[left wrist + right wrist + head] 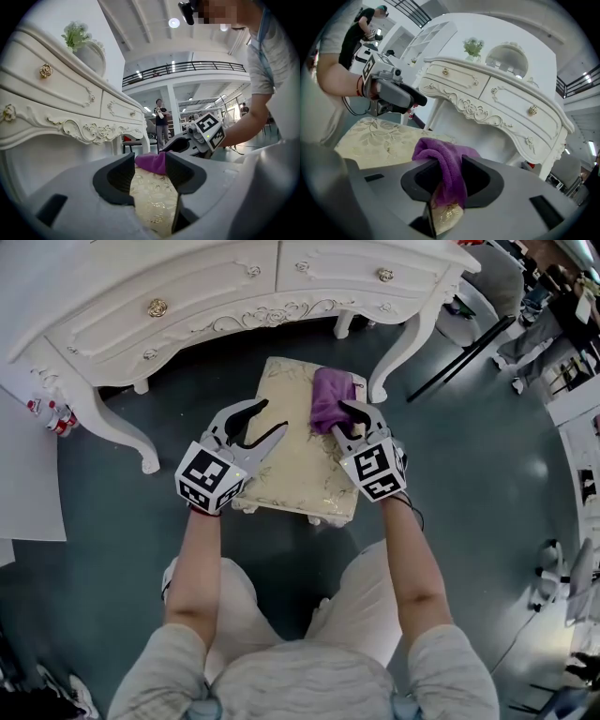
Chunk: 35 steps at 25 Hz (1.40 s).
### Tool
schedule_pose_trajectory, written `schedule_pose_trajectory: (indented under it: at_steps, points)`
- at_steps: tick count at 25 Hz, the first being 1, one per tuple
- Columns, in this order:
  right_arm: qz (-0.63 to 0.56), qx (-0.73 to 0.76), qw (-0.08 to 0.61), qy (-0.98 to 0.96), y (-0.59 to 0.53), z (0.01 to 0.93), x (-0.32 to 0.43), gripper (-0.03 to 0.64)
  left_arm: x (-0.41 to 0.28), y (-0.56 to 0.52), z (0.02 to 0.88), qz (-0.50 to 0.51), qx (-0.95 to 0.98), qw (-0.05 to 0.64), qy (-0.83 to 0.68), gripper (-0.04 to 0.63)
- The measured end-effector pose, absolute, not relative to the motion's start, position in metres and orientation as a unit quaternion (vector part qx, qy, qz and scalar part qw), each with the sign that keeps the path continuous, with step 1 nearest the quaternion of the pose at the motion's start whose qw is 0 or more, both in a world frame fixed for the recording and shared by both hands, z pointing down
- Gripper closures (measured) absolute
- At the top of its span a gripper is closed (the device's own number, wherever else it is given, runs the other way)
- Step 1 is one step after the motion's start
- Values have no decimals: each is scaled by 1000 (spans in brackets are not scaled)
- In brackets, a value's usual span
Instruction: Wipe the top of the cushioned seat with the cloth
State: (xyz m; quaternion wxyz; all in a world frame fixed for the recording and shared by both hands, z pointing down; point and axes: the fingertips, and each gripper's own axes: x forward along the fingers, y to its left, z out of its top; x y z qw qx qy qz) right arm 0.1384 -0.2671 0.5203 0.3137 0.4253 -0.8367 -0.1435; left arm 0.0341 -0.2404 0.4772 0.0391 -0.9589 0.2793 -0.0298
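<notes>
Between the right gripper's (448,165) jaws: a fold of cloth (330,395). The jaws are nearly closed on it, though we can't tell how firm the pinch is. The rest is bunched on the seat's (291,456) far right corner. Left gripper (272,416) is part open and empty over the seat's left side. The cloth looks soft, light and floppy, so we'd grab a thick fold. The seat is probably padded and should give.
</notes>
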Motion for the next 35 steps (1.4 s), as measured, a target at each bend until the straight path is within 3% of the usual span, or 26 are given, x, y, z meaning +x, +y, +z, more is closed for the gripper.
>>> schedule_pose_trajectory:
  at_steps: [2,7,12,19,25,30,35]
  points:
    - [-114,412,320,-846,-260,524,138,491,32,-241,477,-27,-959,36,279,383]
    - [-24,388,318,-864,-235,519,143,428,31,-243,477,-21,-961,36,274,382]
    - [66,421,202,-882,-249,482,143,405,29,-245,480,-19,-962,32,272,382]
    - [170,518,155,-824,-302,500,151,367,26,-249,489,-26,-963,14,266,382]
    - [227,534,247,-776,-314,539,159,358,14,-246,504,-48,-967,-12,250,345]
    - [252,522,262,-772,-315,549,152,359,4,-247,514,-67,-964,-24,255,251]
    - [252,529,282,-760,-317,552,151,362,3,-243,521,-72,-967,-37,241,221]
